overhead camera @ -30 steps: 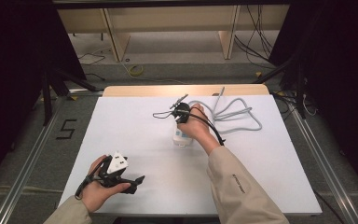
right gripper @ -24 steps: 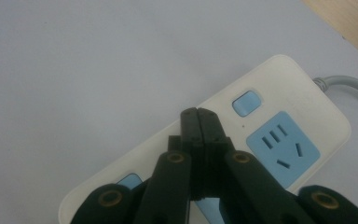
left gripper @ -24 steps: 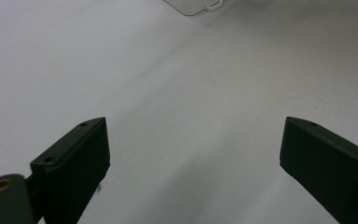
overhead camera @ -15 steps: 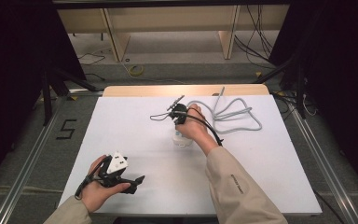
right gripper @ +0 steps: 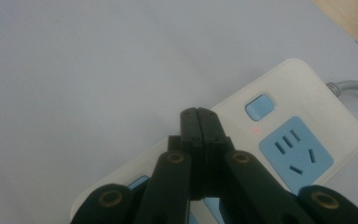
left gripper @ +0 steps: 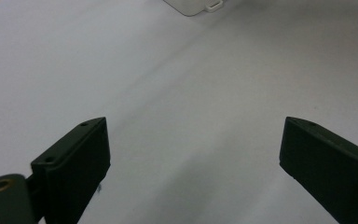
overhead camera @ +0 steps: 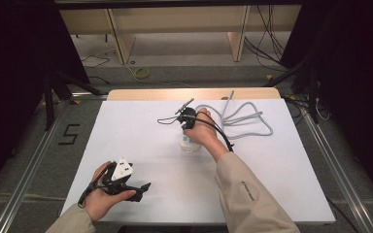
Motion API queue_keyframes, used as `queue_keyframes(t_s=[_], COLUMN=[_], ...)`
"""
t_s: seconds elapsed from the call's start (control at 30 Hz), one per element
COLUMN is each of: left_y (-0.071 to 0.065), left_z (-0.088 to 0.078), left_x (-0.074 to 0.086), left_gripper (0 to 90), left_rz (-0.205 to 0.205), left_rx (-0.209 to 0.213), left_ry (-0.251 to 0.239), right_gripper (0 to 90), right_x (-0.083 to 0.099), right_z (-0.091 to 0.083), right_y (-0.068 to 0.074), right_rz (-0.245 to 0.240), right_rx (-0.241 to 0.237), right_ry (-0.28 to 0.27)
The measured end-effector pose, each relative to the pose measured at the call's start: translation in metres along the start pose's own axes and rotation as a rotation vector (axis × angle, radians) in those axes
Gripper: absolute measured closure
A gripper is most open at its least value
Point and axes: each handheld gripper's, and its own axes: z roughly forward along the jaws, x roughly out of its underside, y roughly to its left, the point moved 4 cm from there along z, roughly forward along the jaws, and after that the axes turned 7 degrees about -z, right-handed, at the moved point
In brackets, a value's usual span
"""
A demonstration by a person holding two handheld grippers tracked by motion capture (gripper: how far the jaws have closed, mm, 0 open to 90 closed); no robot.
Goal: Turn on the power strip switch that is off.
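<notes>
A white power strip lies mid-table, its grey cable looping right. The right gripper, jaws pressed together and empty, hovers over it near the blue switch. The left gripper rests wide open near the table front.

Grey floor marked "5", wooden shelving behind, loose cables — dark curtains flanking

A white power strip lies flat on the white table. It has blue sockets, a blue switch and a tiny red light. Its grey cord loops toward two o'clock.
</notes>
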Motion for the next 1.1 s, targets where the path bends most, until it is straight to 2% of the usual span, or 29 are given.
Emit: queue_keyframes(t_s=[0.23,0.3,0.43,0.93,1.1], left_y=[0.0003,0.0002,0.0004,-0.0003,-0.0002], left_z=[-0.0001,-0.0001,-0.0001,0.0001,0.0004], left_x=[-0.0001,-0.0001,-0.0001,-0.0002,-0.0002], left_gripper=[8.2,8.2,8.2,8.4,8.4], left_rz=[-0.001,0.0,0.0,0.0,-0.005], left_rx=[-0.001,-0.001,-0.002,0.0,-0.001], left_ry=[0.0,0.0,0.001,0.0,-0.002], right_gripper=[90.0,90.0,90.0,90.0,87.8], right_x=[0.001,0.0016,0.0021,0.0035,0.0062], right_z=[-0.0001,-0.0004,-0.0006,-0.003,-0.0054], right_y=[-0.0016,-0.0013,-0.0017,-0.002,-0.004], right_rz=[0.004,0.031,0.044,0.034,0.063], right_rx=[0.001,-0.003,-0.005,-0.008,-0.005], right_ry=[-0.009,-0.011,-0.016,-0.017,-0.037])
